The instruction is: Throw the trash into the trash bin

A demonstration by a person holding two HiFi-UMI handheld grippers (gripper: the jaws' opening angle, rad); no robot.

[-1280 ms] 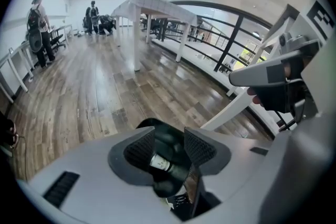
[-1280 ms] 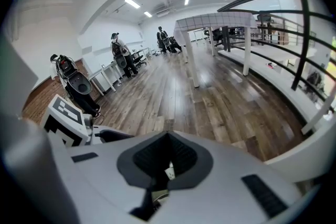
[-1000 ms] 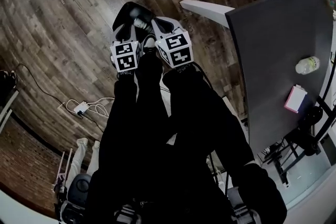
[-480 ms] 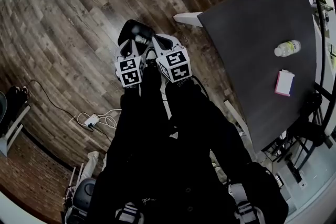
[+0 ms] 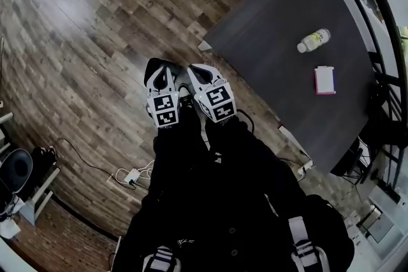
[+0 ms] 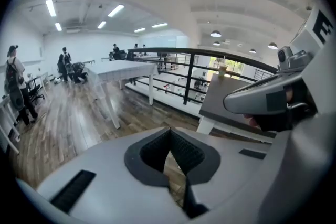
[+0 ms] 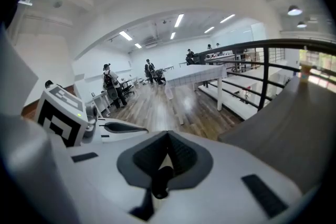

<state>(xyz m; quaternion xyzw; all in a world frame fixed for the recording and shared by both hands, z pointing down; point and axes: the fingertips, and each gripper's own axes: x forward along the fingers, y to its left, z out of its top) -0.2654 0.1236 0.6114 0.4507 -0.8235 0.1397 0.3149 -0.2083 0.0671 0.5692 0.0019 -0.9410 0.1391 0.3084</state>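
Note:
In the head view my left gripper (image 5: 162, 76) and right gripper (image 5: 194, 73) hang side by side above the wooden floor. Just beyond the left tips shows the rim of a black round bin (image 5: 158, 63), mostly hidden. In the left gripper view my left gripper (image 6: 169, 152) has its pads together, with nothing between them; these jaws have just been closing. My right gripper (image 7: 168, 157) is shut too. A dark blur sits low in its slit, and I cannot tell what it is.
A dark table (image 5: 274, 28) stands to the right with a pale bottle (image 5: 313, 41) and a pink box (image 5: 324, 80) on it. A power strip with cables (image 5: 132, 175) lies on the floor at lower left. A black railing (image 6: 189, 68) runs behind the table.
Both grippers have risen together, away from the black bin. The white piece seen inside the bin earlier is now out of sight. The table shows further up in the picture.

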